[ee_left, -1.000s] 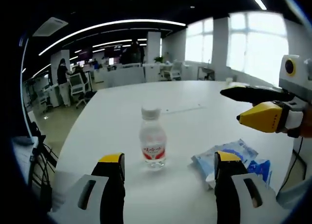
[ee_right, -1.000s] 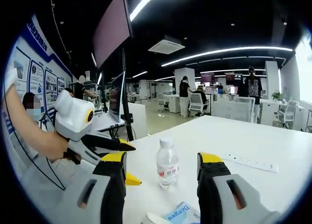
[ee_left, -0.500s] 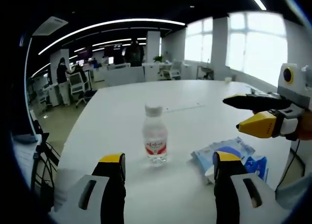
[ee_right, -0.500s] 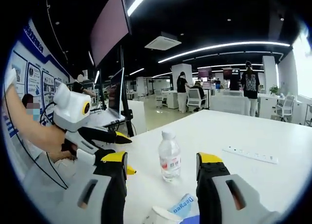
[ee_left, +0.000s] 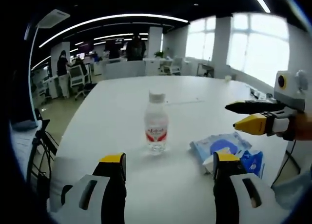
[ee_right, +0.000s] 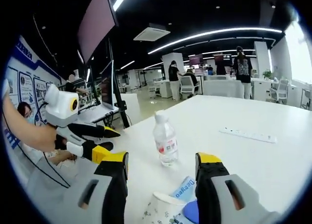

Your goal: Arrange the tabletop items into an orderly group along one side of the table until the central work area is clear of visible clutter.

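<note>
Open-plan office, white table [ee_left: 112, 107] under strip lighting: small water bottle [ee_left: 156, 125] standing upright near the middle of the tabletop, white cap on, red-and-white label facing out. Seen too in the right gripper view [ee_right: 165, 138], straight ahead between that view's jaws. Just beside it, toward the near edge, blue-and-white wipes packet [ee_left: 220, 146] lying flat, a smaller blue packet [ee_left: 252, 160] tucked against it; printed white wrapper [ee_right: 163, 208] visible at the bottom of the right gripper view. Farther off, white power strip [ee_right: 247, 134] lying well apart from the bottle.

Left gripper [ee_left: 168, 160] low over the near edge, jaws spread wide, holding nothing, bottle framed in the gap. Right gripper [ee_right: 162, 160] likewise parted and empty; from the left gripper view, seen entering at right [ee_left: 243, 114], black and yellow tips a little apart.

Compared with a second ago: both views pulled back and tipped down slightly, bottle now sitting higher and a touch farther off in each, more of the packets exposed, right gripper hanging lower at the frame's edge. Bottle, packets and strip themselves unmoved.

Meaning, by judgement: no item yet gripped, clutter still in the central area, tidying barely begun; both tools apparently lining up on the bottle and packets for a first pick.
</note>
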`<state>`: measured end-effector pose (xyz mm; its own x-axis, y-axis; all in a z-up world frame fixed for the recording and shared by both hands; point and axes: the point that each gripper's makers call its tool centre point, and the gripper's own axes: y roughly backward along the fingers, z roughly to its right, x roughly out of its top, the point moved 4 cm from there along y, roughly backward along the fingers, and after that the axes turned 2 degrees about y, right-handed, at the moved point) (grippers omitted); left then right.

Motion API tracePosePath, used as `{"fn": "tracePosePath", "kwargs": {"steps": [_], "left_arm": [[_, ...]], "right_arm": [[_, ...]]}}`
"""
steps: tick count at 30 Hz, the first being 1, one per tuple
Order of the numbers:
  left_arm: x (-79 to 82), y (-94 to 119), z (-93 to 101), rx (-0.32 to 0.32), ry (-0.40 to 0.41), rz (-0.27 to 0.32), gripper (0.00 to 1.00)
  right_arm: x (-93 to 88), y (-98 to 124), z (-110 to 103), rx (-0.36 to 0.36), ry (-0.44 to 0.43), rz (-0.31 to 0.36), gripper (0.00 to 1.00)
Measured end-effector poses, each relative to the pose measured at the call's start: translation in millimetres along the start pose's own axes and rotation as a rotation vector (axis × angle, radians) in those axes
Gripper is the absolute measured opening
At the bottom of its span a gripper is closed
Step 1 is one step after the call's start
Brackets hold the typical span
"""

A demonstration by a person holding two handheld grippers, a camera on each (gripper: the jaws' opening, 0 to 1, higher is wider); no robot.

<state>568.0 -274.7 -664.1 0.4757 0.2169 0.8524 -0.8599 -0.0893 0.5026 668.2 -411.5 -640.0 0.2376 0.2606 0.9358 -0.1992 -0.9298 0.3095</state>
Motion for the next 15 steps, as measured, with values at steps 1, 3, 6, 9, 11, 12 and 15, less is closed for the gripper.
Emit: {"fn": "tracePosePath", "kwargs": {"steps": [1, 3, 6, 9, 11, 12, 15], "left_arm": [[-2.0, 1, 0.4, 0.001, 0.002, -0.004, 0.69], [-6.7, 2, 1.4, 0.005, -0.004, -0.011, 0.69], [-13.6, 4, 5.1, -0.001, -0.006, -0.022, 0.7], [-19.7, 4, 6.6, -0.006, 0.001, -0.034, 0.7], [-24.3, 4, 8.1, -0.009, 0.006, -0.042, 0.7], [-26.3, 4, 8.7, -0.009, 0.007, -0.047, 0.7], [-33.2, 6, 11.2, -0.011, 0.001, -0.059, 0.71]], "right_arm": [[-2.8, 0, 1, -0.002, -0.014, -0.007, 0.53], [-9.6, 1, 1, -0.006, -0.032, -0.025, 0.53], [-19.6, 2, 3, -0.008, -0.046, -0.044, 0.53], [-31.9, 5, 0, -0.022, -0.065, -0.082, 0.53], [-39.4, 8, -1, -0.025, -0.085, -0.093, 0.53], [-42.2, 8, -1, -0.027, -0.092, -0.1, 0.53], [-51.9, 11, -2, -0.031, -0.109, -0.126, 0.52]]}}
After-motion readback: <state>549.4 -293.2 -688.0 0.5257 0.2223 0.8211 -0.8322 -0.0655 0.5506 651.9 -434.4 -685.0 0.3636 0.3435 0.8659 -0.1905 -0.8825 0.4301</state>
